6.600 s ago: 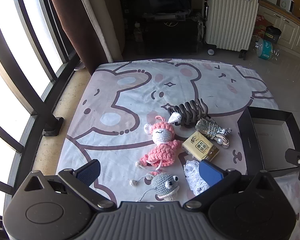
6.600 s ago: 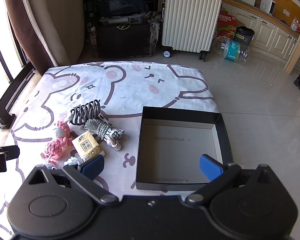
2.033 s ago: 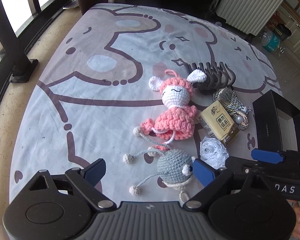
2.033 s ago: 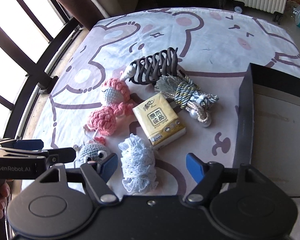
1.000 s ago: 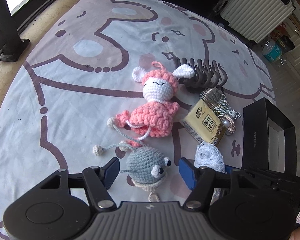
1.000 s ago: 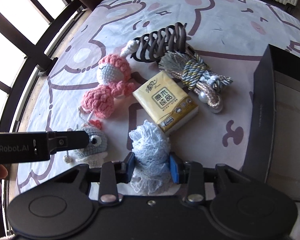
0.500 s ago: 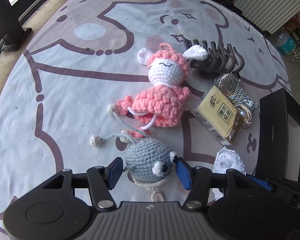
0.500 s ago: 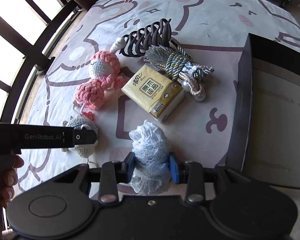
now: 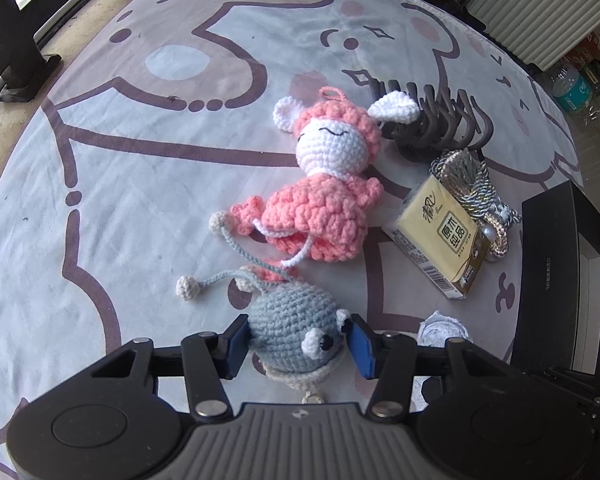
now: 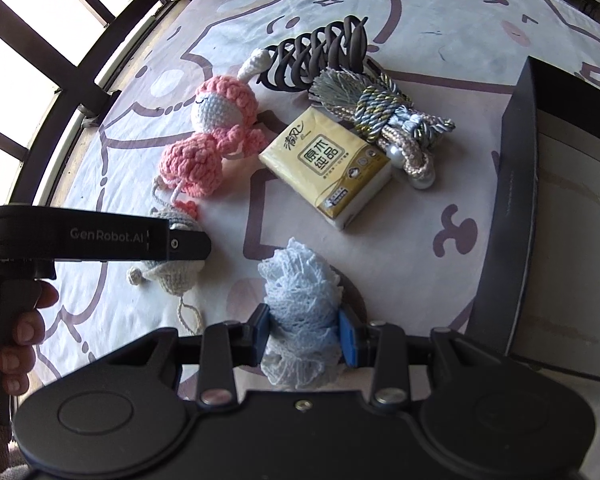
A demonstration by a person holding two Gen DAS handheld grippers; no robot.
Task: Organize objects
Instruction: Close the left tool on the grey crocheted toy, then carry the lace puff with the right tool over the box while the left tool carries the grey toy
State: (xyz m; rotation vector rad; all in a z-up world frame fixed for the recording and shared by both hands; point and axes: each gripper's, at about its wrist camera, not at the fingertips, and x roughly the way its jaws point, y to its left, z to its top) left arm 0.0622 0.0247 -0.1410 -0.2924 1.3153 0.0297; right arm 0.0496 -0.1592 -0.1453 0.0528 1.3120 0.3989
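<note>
A grey crochet toy (image 9: 292, 328) lies on the cartoon-print cloth (image 9: 120, 200), between the pads of my left gripper (image 9: 298, 340). Its jaws are closing; the pads stand right at the toy's sides without squeezing it. My right gripper (image 10: 304, 332) is shut on a pale blue lace ball (image 10: 300, 288), low over the cloth. A pink crochet doll (image 9: 324, 208), a yellow tissue pack (image 9: 440, 236), a tasselled cord (image 9: 472, 184) and a dark hair claw (image 9: 440, 120) lie beyond. The black box (image 10: 512, 200) stands open to the right.
A person's hand (image 10: 16, 332) holds the left gripper's handle at the left edge. Window bars (image 9: 4, 20) run along the cloth's left side. A white suitcase (image 9: 540, 8) stands on the floor past the far end.
The left gripper's pads have drawn in from well apart to the sides of the grey toy. The right gripper has stayed shut on the lace ball.
</note>
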